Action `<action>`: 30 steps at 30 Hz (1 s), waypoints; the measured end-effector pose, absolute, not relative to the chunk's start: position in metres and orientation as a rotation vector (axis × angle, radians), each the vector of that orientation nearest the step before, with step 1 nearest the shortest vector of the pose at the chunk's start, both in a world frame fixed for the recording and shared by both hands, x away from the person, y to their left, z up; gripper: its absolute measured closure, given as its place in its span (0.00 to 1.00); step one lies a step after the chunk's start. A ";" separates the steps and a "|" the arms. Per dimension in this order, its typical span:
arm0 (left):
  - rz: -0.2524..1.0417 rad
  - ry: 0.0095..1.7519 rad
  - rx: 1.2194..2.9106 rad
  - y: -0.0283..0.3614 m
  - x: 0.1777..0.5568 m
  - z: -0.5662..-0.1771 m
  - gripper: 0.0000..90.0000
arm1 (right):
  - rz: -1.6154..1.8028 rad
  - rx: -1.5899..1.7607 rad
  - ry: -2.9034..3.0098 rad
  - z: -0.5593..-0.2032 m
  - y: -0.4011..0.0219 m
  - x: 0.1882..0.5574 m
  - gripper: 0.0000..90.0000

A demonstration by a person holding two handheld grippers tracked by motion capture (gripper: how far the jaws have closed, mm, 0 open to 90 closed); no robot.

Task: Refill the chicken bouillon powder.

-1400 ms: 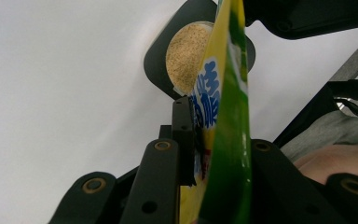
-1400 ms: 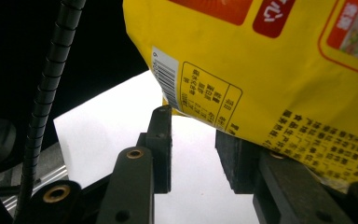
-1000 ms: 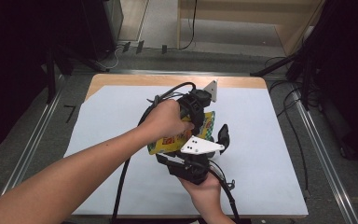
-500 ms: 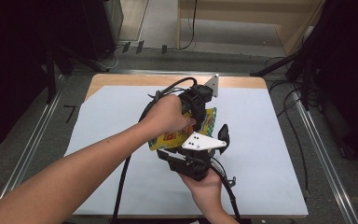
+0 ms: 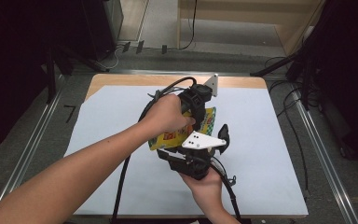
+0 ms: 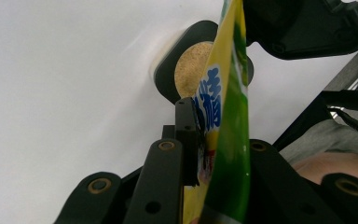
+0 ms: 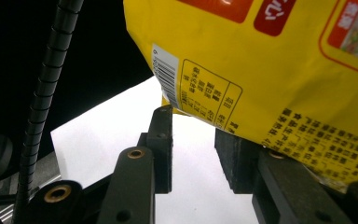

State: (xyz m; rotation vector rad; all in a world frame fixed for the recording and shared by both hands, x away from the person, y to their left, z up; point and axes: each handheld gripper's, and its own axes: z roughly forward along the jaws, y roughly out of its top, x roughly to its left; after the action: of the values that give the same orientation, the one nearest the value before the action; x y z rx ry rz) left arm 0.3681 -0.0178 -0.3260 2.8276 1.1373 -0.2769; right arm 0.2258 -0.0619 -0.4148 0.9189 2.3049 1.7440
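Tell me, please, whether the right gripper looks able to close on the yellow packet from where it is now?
Probably yes. The right gripper has open jaws just below the yellow packet, whose lower edge hangs over the gap with nothing between. The left gripper holds the packet steady.

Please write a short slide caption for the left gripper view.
Left gripper shut on the edge of a yellow-green snack packet above the white table.

Left tool (image 6: 200,140) clamped shut; right tool (image 7: 193,149) parted, hands close together.
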 end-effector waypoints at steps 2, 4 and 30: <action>-0.294 1.139 2.829 -0.017 0.370 -0.327 0.94 | 1.738 0.919 2.307 -0.415 -0.062 0.226 0.77; -0.309 1.147 2.832 -0.016 0.371 -0.329 0.94 | 1.737 0.921 2.312 -0.415 -0.062 0.226 0.77; -0.387 1.154 2.812 -0.006 0.375 -0.336 0.97 | 1.736 0.911 2.311 -0.419 -0.061 0.225 0.78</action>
State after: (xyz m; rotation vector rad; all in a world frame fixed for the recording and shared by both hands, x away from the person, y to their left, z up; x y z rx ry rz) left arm 0.3753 -0.0065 -0.3360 2.8122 1.1545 -0.3865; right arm 0.2246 -0.0608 -0.4194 0.9114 2.3111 1.7361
